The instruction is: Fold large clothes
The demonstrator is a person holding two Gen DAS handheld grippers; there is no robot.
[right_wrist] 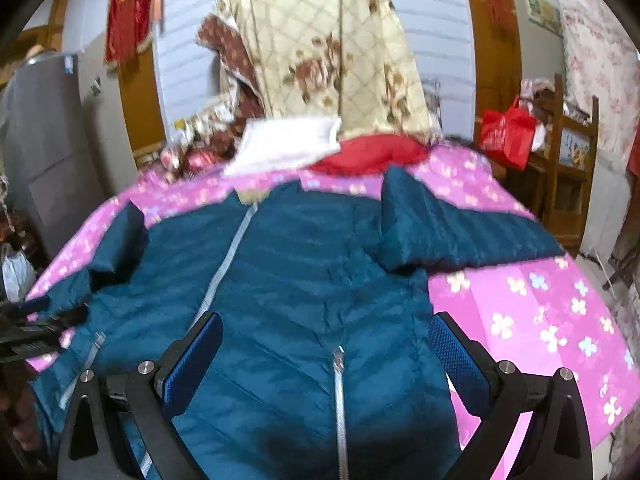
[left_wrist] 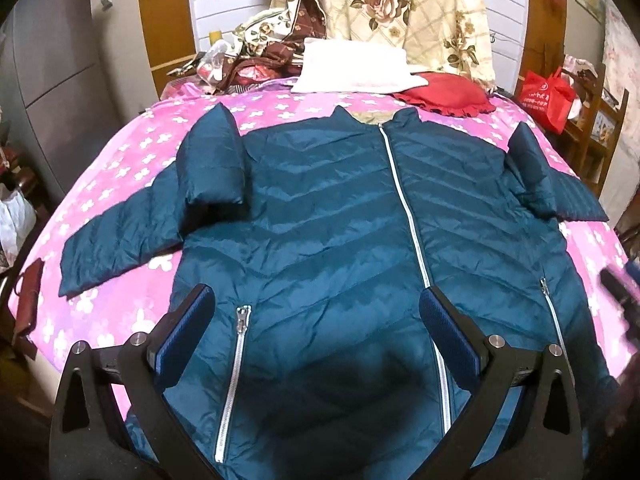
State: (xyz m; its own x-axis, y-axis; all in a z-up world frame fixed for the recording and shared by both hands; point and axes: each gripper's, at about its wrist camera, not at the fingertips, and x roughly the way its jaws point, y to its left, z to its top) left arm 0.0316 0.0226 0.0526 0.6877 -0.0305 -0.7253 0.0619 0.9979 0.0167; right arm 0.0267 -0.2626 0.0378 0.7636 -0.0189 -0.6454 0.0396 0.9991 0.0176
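Observation:
A teal quilted puffer jacket [left_wrist: 328, 208] lies face up and zipped on a pink flowered bedspread [left_wrist: 120, 168], collar away from me, both sleeves bent outward. My left gripper [left_wrist: 316, 312] is open and empty, hovering above the jacket's lower left part near a pocket zipper [left_wrist: 236, 360]. My right gripper [right_wrist: 326, 344] is open and empty above the jacket [right_wrist: 288, 264] at its lower right part, over the other pocket zipper [right_wrist: 340, 400]. The right gripper shows blurred at the right edge of the left wrist view [left_wrist: 620, 288]; the left gripper shows at the left edge of the right wrist view [right_wrist: 36, 332].
A white pillow [left_wrist: 352, 68] and a red cushion [left_wrist: 444, 92] lie at the head of the bed. A floral quilt [left_wrist: 404, 12] hangs behind them. A red bag [left_wrist: 548, 92] sits on wooden furniture at the right. A grey cabinet [left_wrist: 52, 80] stands left of the bed.

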